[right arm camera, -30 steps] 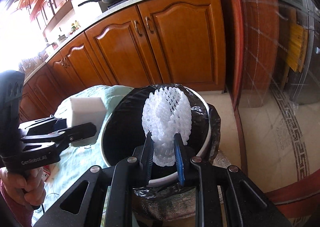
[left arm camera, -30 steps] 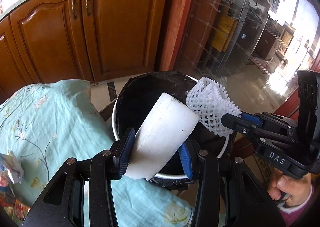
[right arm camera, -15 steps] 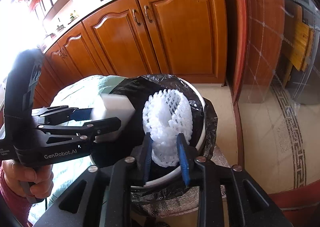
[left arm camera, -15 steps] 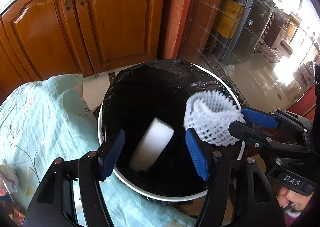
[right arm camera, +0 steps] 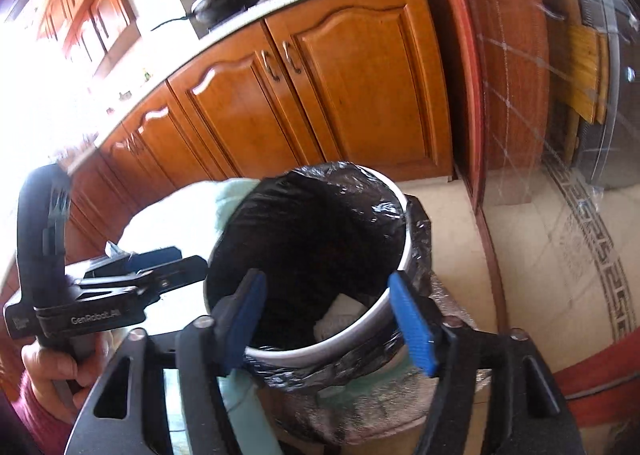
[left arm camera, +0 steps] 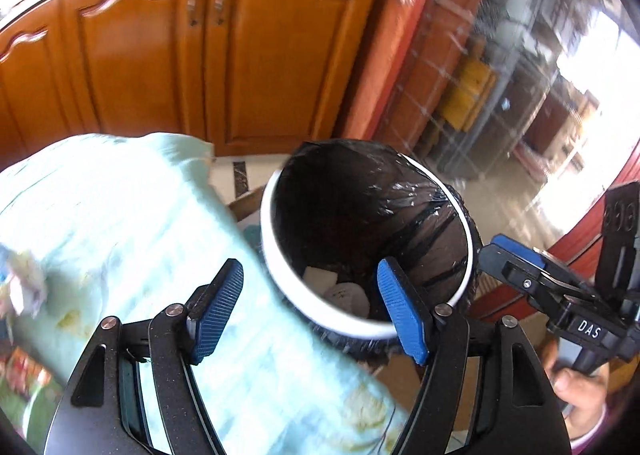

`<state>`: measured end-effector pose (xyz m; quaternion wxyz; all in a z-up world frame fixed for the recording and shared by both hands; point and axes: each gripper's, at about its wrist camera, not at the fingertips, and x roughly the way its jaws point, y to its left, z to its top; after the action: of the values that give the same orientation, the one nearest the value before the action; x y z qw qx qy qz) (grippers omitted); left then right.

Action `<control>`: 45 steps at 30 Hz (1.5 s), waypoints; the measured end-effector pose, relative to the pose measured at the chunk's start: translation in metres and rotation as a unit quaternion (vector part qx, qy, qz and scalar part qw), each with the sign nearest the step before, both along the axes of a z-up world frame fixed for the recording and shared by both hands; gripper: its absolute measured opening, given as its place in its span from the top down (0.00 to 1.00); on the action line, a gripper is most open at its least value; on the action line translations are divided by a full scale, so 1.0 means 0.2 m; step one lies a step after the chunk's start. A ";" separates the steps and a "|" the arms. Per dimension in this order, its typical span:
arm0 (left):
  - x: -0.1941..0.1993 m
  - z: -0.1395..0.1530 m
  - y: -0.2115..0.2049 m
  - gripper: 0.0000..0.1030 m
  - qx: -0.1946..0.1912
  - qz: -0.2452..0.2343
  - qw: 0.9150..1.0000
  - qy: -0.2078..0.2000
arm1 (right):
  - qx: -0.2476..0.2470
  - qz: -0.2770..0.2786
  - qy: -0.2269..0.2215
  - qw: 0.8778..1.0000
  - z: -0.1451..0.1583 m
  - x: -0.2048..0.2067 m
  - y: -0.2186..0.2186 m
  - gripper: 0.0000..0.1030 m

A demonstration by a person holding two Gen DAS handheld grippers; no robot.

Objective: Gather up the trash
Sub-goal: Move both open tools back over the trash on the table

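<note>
Both claws hover over a white bin (left arm camera: 280, 279) lined with a black bag, which stands just off the right-hand edge of a table under a pale green floral cloth (left arm camera: 120, 223). The left claw (left arm camera: 308, 311) has its blue pads spread wide and opening, with nothing between them; part of the bin's rim and its dark inside show through the gap. The right claw (right arm camera: 326, 319) is likewise wide, opening and empty, straddling the near rim of the bin.

At the bottom of the bin lie pale pieces of trash (left arm camera: 340, 291), white and roughly flat, seen past the rim in both views.

On the table, one more scrap of crumpled paper (left arm camera: 22, 287) sits at the far left edge of the left wrist view, blurred, well apart from the bin. It lies to the left of the left claw and back across the cloth, away from the bin. The left claw looks nearer to it; the right claw is on the bin's other side. Its shape is too smeared to tell a long axis.

A person's hand (right arm camera: 52, 371) grips the left handle.
</note>
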<state>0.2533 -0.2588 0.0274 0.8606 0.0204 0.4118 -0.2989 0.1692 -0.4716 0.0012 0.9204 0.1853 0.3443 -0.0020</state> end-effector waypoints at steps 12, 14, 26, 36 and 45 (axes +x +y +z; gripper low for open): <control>-0.25 0.07 0.55 0.25 -0.026 0.093 0.995 -0.031 | 0.052 0.023 -0.046 0.997 0.02 -0.12 0.30 0.16; -0.29 0.07 0.63 0.25 -0.027 0.107 0.993 -0.035 | 0.058 0.035 -0.043 0.997 0.01 -0.11 0.35 0.16; -0.42 0.04 1.16 0.25 -0.040 0.204 0.977 -0.039 | 0.056 0.107 -0.029 0.992 0.00 -0.05 0.73 0.16; -0.47 0.02 1.50 0.25 -0.044 0.268 0.962 -0.039 | 0.046 0.155 -0.030 0.986 0.02 0.02 0.96 0.16; -0.37 0.00 1.72 0.25 -0.021 0.305 0.952 -0.026 | 0.042 0.188 -0.032 0.981 0.06 0.19 1.16 0.16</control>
<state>0.1794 0.0846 0.0279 0.9215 -0.1164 0.3693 -0.0299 0.2063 -0.2396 0.0136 0.9064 0.1556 0.3429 0.1913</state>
